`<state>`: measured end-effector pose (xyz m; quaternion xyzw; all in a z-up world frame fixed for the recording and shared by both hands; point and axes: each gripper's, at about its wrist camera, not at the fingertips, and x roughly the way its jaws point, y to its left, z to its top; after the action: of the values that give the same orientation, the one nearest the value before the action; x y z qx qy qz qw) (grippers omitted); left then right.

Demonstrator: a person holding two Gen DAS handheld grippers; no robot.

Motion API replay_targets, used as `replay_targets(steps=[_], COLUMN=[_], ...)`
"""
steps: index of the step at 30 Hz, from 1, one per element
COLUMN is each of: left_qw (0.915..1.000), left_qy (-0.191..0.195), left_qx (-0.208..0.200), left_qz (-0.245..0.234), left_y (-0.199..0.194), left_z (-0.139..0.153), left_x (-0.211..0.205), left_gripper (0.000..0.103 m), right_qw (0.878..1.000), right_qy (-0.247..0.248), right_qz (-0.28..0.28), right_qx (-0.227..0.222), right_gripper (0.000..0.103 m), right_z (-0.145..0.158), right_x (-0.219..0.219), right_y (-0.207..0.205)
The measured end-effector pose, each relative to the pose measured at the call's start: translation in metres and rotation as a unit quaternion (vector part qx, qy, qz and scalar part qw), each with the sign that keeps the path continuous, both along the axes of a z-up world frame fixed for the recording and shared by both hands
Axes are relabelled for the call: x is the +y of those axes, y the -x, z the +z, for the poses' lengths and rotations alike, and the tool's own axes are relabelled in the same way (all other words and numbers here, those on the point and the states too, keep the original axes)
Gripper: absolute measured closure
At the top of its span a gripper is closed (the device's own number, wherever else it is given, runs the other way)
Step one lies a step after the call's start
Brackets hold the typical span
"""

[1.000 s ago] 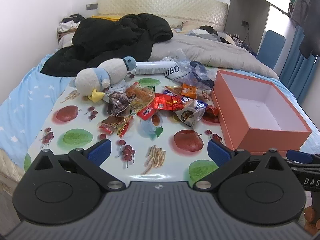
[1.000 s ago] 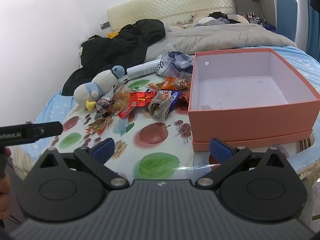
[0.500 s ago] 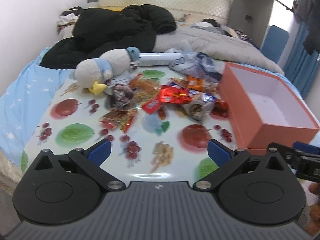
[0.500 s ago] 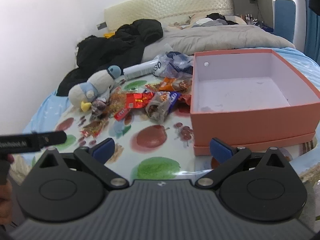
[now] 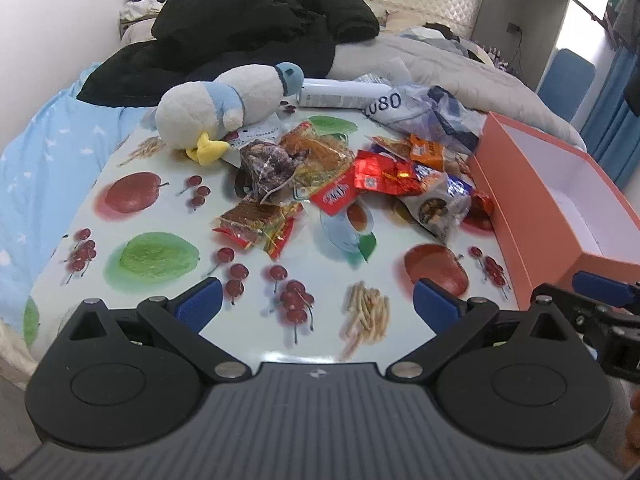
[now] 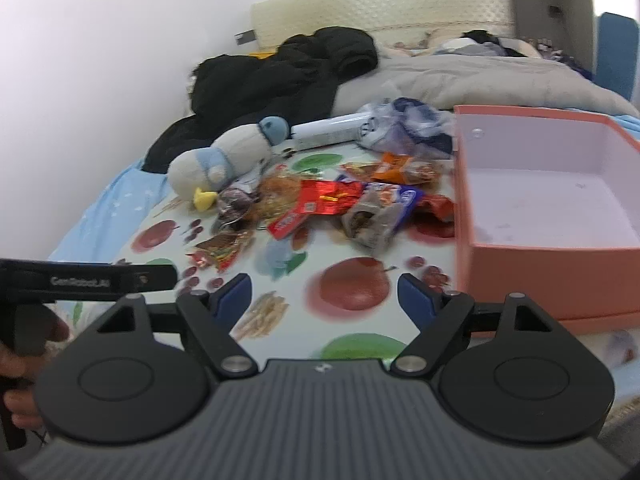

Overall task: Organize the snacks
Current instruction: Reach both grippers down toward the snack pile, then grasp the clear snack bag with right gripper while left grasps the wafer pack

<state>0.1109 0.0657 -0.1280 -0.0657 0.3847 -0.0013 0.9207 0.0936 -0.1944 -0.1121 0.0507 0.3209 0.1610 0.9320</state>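
A heap of snack packets (image 5: 352, 184) lies in the middle of a fruit-printed tabletop (image 5: 152, 256); it also shows in the right wrist view (image 6: 332, 204). An open, empty orange box (image 5: 560, 208) stands at the right of the table, seen too in the right wrist view (image 6: 552, 200). My left gripper (image 5: 316, 304) is open and empty above the near table edge, well short of the snacks. My right gripper (image 6: 324, 292) is open and empty, near the box's front left corner. The right gripper's fingertips (image 5: 600, 284) show at the left view's right edge.
A white and blue plush duck (image 5: 224, 104) lies at the back left of the table. A white tube (image 5: 344, 94) and a clear plastic bag (image 5: 432, 108) lie behind the snacks. A bed with a black coat (image 5: 248, 36) and grey duvet is beyond.
Both grippers have moved forward toward the table, so the snacks and box appear closer. Both stay open and empty.
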Motion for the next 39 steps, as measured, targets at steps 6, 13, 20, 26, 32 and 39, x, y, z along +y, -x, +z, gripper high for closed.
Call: replay_targets(steps=[6, 13, 20, 26, 32, 39], left_qw=[0.9999, 0.9995, 0.9973, 0.9943, 0.993, 0.9959], left_qy=[-0.015, -0.031, -0.07, -0.098, -0.1, -0.072], left_qx=[0.002, 0.009, 0.019, 0.037, 0.055, 0.052], left_qz=[-0.001, -0.006, -0.002, -0.019, -0.03, -0.019], left_y=[-0.035, -0.086, -0.128, -0.159, -0.174, -0.174], left_z=[-0.019, -0.049, -0.071, -0.094, -0.113, -0.115], left_x=[0.008, 0.023, 0.028, 0.035, 0.043, 0.048], left_gripper=[0.002, 0.002, 0.003, 0.009, 0.014, 0.025], right_qw=[1.0, 0.999, 0.997, 0.995, 0.994, 0.994], right_qy=[0.022, 0.032, 0.069, 0.084, 0.095, 0.1], right_qz=[0.0, -0.003, -0.042, -0.051, -0.045, -0.042], right_qx=[-0.015, -0.003, -0.007, -0.014, -0.001, 0.003], right_gripper=[0.021, 0.022, 0.022, 0.022, 0.023, 0.038], right_z=[-0.013, -0.048, -0.077, -0.091, -0.106, -0.112], right_x=[0.02, 0.033, 0.035, 0.038, 0.042, 0.043], right_y=[-0.022, -0.065, -0.111, -0.14, -0.163, -0.173])
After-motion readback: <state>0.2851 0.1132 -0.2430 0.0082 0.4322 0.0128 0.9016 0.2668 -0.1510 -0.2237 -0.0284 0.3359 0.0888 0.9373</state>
